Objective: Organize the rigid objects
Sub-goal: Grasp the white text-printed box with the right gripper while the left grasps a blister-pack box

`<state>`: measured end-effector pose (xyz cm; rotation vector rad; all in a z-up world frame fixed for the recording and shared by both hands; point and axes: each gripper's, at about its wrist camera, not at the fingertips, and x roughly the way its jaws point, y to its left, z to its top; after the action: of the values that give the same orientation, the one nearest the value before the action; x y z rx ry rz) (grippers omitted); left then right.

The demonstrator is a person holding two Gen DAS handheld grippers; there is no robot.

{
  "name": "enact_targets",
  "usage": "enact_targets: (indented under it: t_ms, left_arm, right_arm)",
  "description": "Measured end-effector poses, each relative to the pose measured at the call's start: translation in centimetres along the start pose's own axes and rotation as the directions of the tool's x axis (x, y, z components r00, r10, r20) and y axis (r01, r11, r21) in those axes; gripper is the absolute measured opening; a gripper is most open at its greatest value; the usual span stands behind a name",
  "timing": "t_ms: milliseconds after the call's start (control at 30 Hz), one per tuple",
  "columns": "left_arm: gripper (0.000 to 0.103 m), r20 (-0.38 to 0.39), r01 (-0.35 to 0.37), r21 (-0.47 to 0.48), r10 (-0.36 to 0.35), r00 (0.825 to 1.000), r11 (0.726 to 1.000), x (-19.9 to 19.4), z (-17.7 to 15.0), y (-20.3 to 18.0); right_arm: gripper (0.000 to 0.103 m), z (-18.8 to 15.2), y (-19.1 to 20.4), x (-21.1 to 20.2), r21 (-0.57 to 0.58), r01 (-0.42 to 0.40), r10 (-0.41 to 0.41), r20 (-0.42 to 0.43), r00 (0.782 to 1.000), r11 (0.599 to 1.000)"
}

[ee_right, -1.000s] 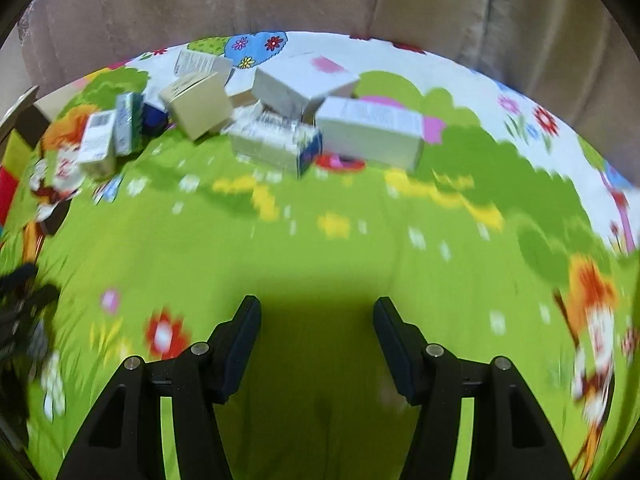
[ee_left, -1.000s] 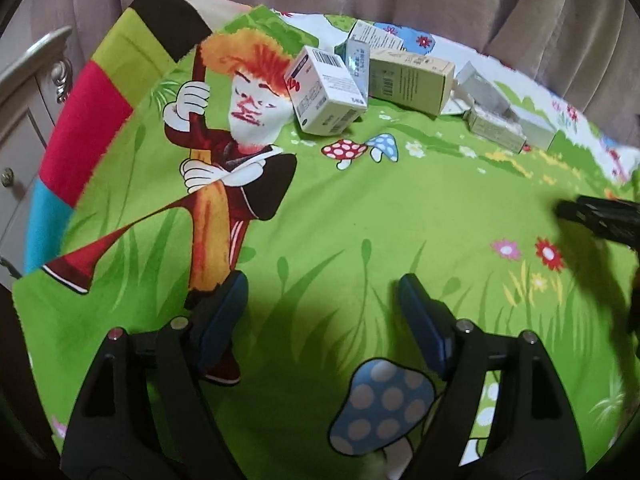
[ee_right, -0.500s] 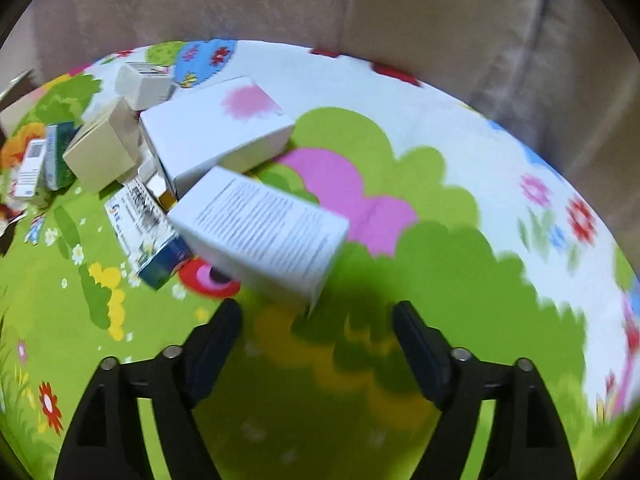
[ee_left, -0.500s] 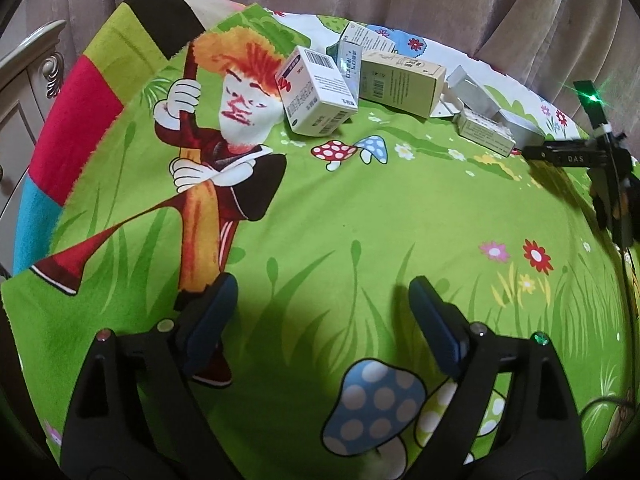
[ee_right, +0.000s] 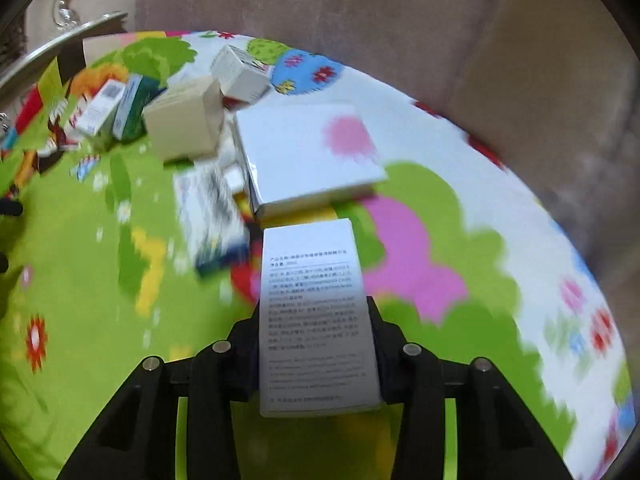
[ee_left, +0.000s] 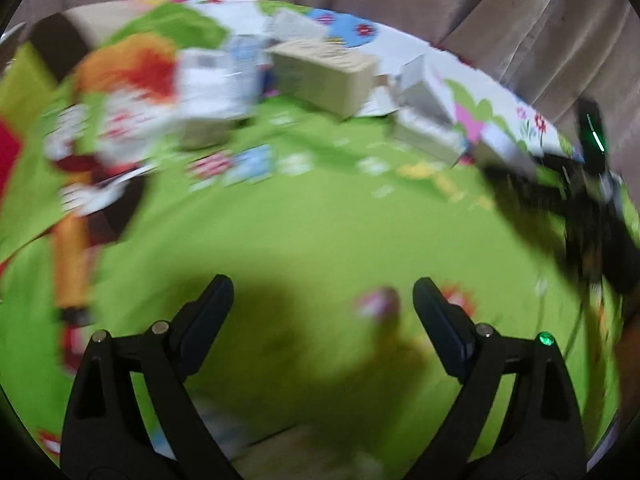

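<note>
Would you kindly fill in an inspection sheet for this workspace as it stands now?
Surface: bright cartoon-print cloth, mostly green, covering the work area.
Job's things: white printed box between the right gripper's fingers; flat white box, beige box and several smaller boxes piled at the far side.
Clutter: nothing seen apart from the boxes.
Grippers: right gripper closing on the white printed box, pads against its sides; left gripper opening, nothing between its fingers.
Cables: nothing seen clearly; the left view is blurred.
Surroundings: beige curtain behind; furniture edge at far left.
</note>
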<state>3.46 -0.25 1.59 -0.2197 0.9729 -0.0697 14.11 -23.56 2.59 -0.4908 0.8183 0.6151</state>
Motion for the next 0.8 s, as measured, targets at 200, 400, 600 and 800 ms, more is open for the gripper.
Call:
enact_targets:
  t_ms: [200, 400, 600, 800]
  left_arm:
    - [0.093, 0.135, -0.097, -0.126, 0.114, 0.984, 0.987, 6.0, 6.1, -8.7]
    - [0.091, 0.045, -0.364, -0.206, 0.380, 0.924, 0.908, 11.0, 10.5, -13.8]
    - [0.076, -0.030, -0.367, -0.144, 0.367, 0.930, 0.919, 11.4, 10.7, -12.0]
    - [0.070, -0.016, -0.174, -0.085, 0.173, 0.985, 0.981, 5.2, 5.5, -6.5]
  right_arm:
    - [0.044, -6.3, -0.4, -5.8, 0.163, 0.129, -0.124, -0.038, 0.992, 0.978]
    - [0.044, -9.7, 0.0, -9.0, 0.239, 0.122, -0.126, 0.003, 0.992, 0.963]
    - [0.044, -10.1, -1.3, -8.4, 0.348, 0.081, -0.091, 0.014, 0.996, 0.934]
    - [0.044, -9.3, 0.0, -6.9, 0.302, 0.063, -0.071, 0.015, 0.997, 0.951]
